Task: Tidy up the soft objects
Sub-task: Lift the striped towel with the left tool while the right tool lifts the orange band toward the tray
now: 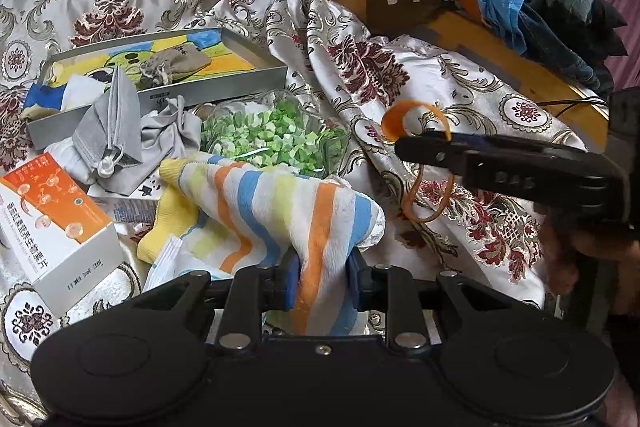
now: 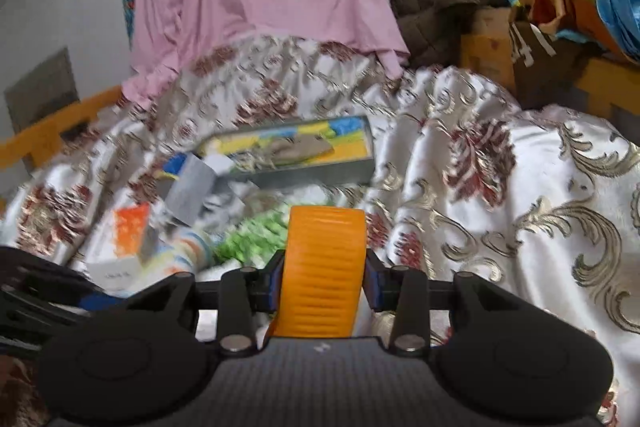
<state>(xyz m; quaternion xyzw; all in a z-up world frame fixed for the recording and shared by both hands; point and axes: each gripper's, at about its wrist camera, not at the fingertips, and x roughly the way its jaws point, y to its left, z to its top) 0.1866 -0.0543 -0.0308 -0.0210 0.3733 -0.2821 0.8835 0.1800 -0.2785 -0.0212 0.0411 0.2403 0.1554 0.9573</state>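
The left claw (image 1: 322, 277) was pinched on a striped towel (image 1: 280, 211), its 2 blue pads pressed into a bunched fold near the cloth's near end. The rest of the towel trailed forward and to the left of the claw, draped over clutter on the floral bedspread (image 1: 460, 99). A grip on a gathered fold rather than on an edge probably served to lift the whole cloth in 1 piece.

The right claw (image 2: 324, 281) was clamped on a wide orange band (image 2: 326, 267), ribbed and stretchy-looking, which stood up between the pads. Seen from the left wrist, the right claw (image 1: 424, 147) reached in from the right, with the orange band (image 1: 424, 163) looping above and hanging below its tip. Its place just ahead and to the right of the towel suggested the band was meant to go round the rolled cloth (a guess, not a thing shown).

Straight ahead of the left claw, just beyond the towel, sat a glass dish of green bits (image 1: 276, 139). Further ahead and left lay a grey tray (image 1: 160, 95) with a small drawstring pouch (image 1: 176, 63) inside, and a crumpled grey bag (image 1: 112, 139) lay against the tray's near wall. An orange-and-white box (image 1: 56, 223) lay left of the claw, touching the towel's yellow corner.

The right wrist view was blurred, so finer detail there could not be told.
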